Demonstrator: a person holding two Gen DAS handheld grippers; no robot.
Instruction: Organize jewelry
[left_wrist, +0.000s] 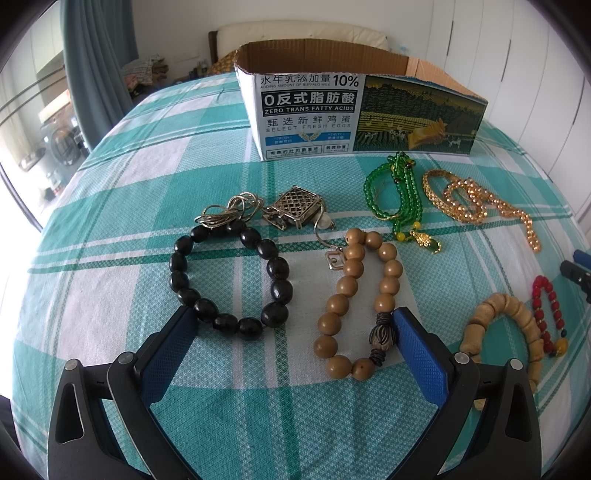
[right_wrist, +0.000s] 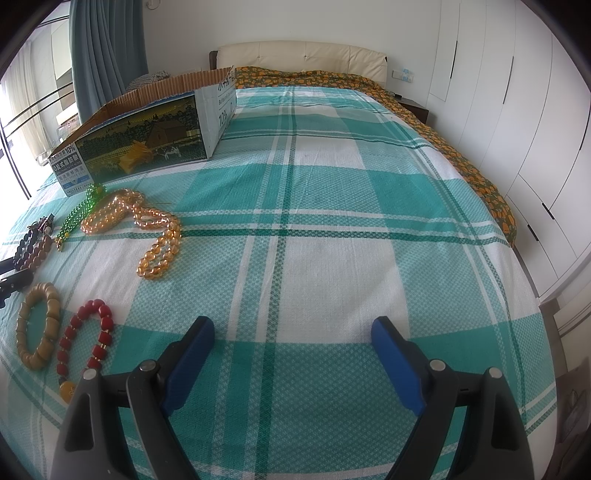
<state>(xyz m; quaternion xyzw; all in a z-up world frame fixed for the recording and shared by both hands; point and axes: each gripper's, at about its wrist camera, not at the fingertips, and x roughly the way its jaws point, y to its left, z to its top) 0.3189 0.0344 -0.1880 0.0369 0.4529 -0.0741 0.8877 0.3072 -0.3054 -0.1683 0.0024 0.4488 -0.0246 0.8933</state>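
Jewelry spread on bed's teal-white plaid sheet (right_wrist: 295, 240), in front of open cardboard box (left_wrist: 362, 110). Left tongs (left_wrist: 293, 323) spread wide, released, over black bead bracelet (left_wrist: 229, 280) and tan wooden bead bracelet (left_wrist: 358, 299) with dark carved knot. Beyond: silver chain tangle (left_wrist: 231, 210), green bead necklace (left_wrist: 397, 195), amber bead strand (right_wrist: 147, 229). Red bead bracelet (right_wrist: 86, 339) beside pale, seemingly wooden, barrel-bead one (right_wrist: 37, 328). Right tongs (right_wrist: 293, 332) released, above bare sheet.

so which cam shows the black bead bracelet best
The left wrist view: the black bead bracelet lies whole and sharp on the bedspread, just ahead of the open left gripper. The right wrist view shows only dark beads squeezed at its left edge, too distorted to identify.
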